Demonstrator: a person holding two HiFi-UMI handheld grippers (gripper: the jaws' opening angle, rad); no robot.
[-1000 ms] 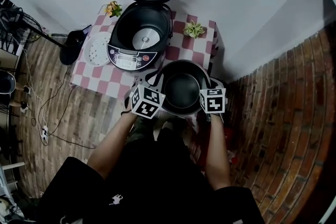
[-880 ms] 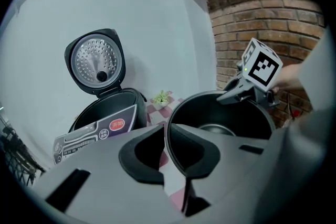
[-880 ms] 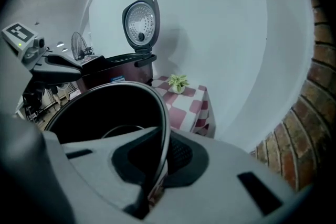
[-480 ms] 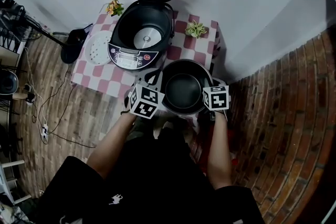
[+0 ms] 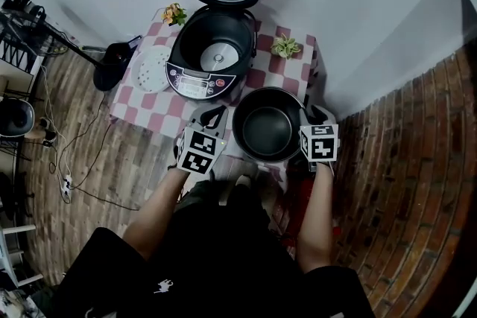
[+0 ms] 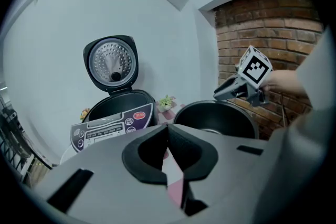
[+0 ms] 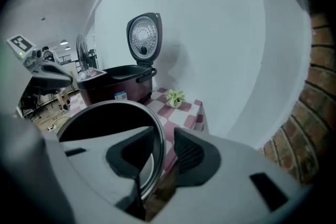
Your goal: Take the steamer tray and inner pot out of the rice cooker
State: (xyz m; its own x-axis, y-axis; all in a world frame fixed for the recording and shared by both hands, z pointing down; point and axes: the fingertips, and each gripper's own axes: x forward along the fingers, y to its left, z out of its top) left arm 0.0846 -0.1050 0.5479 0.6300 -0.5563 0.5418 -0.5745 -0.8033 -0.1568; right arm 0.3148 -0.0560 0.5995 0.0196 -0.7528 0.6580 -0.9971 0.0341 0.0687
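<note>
On checked surface, noted cooker open, tray lying left of it, pot at near right edge. Noted left gripper jaws closed, empty; right gripper jaws just opened, straddling pot rim without pressing.

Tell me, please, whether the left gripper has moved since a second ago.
Yes. Judged against the rice cooker, the left gripper has shifted left and slightly down in the head view, away from the inner pot; it is shut and empty.

Bearing, as checked tbl: rice cooker mid-back, steamer tray at L, inner pot near-R corner, flowering plant, green plant.
</note>
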